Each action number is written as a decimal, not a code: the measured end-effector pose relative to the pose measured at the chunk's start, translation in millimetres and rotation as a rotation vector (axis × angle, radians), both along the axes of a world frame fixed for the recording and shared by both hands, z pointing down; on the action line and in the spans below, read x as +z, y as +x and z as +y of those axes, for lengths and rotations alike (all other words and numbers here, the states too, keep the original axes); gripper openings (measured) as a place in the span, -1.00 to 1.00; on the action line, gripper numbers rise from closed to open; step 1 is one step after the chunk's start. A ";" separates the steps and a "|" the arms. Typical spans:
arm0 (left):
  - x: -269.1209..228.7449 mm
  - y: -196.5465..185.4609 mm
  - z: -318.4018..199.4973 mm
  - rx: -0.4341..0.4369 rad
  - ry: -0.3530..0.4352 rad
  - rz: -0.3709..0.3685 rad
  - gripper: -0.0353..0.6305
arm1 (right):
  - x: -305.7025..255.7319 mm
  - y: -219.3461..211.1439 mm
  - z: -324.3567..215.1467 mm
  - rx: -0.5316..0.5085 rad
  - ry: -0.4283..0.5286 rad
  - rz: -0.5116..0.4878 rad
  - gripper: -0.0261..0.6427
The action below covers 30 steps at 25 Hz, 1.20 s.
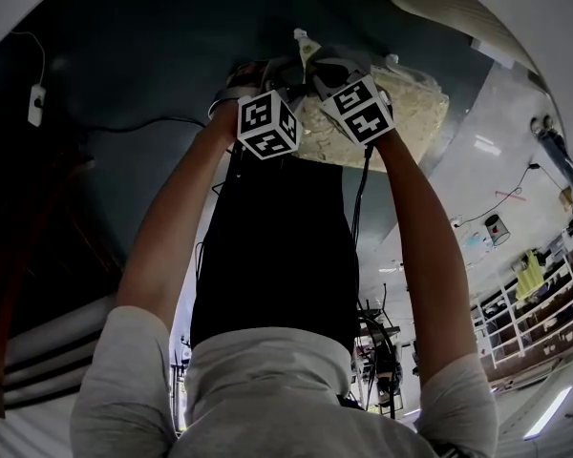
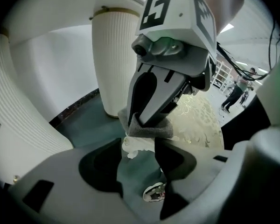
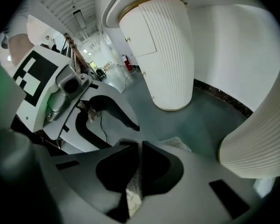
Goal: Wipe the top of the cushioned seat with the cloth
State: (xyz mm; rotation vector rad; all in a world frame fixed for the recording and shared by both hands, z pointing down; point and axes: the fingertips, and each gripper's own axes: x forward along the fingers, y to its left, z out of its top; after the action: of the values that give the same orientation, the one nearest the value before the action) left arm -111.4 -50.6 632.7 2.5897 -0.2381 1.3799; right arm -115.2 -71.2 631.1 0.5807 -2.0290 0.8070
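1 cloth nipped by R gripper; L gripper agape; 1 seat.

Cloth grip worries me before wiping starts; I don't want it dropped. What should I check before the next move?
1. Right gripper shut on the cloth: ok, fabric is pinched between its jaws.
2. Left gripper free of the cloth: ok, its jaws stand apart and press on nothing.
3. Cloth spread for wiping: not ok, it is bunched at the right gripper's tips.
4. Cloth touching the cushioned seat: cannot tell.
5. Both grippers apart from the white ribbed column: ok.
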 end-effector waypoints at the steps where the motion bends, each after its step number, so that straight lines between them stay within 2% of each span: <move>1: 0.4 1.8 1.5 0.019 0.006 0.003 -0.28 | 0.0 -0.2 0.4 0.005 -0.007 -0.010 -0.88; 11: 1.0 18.7 -2.5 0.102 0.085 -0.003 -0.28 | -2.2 -6.3 3.7 -0.016 -0.096 -0.074 -0.88; 18: 1.9 17.7 5.6 0.107 -0.019 0.021 -0.39 | -8.4 -4.1 9.3 0.028 -0.165 -0.154 -0.83; 21: 4.4 14.9 7.5 0.111 -0.029 0.015 -0.65 | -11.1 1.8 7.3 0.073 -0.170 -0.178 -0.64; 25: 7.0 8.0 0.6 0.039 -0.026 0.010 -0.71 | -17.9 16.9 0.4 0.139 -0.110 -0.175 -0.60; 27: 8.8 2.1 -4.2 -0.001 -0.024 -0.004 -0.71 | -23.7 29.4 -4.7 0.213 -0.062 -0.162 -0.61; 29: 10.8 -3.8 -9.3 -0.045 -0.020 -0.023 -0.71 | -28.8 46.6 -8.5 0.333 -0.010 -0.130 -0.63; 30: 12.1 -6.8 -12.2 -0.076 -0.023 -0.032 -0.71 | -30.8 55.6 -8.6 0.397 0.013 -0.110 -0.72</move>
State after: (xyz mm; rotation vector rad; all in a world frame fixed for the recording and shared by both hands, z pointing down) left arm -118.2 -62.8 644.9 2.5149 -0.3201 1.3905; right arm -59.6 -79.8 600.3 0.9851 -2.0478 1.0781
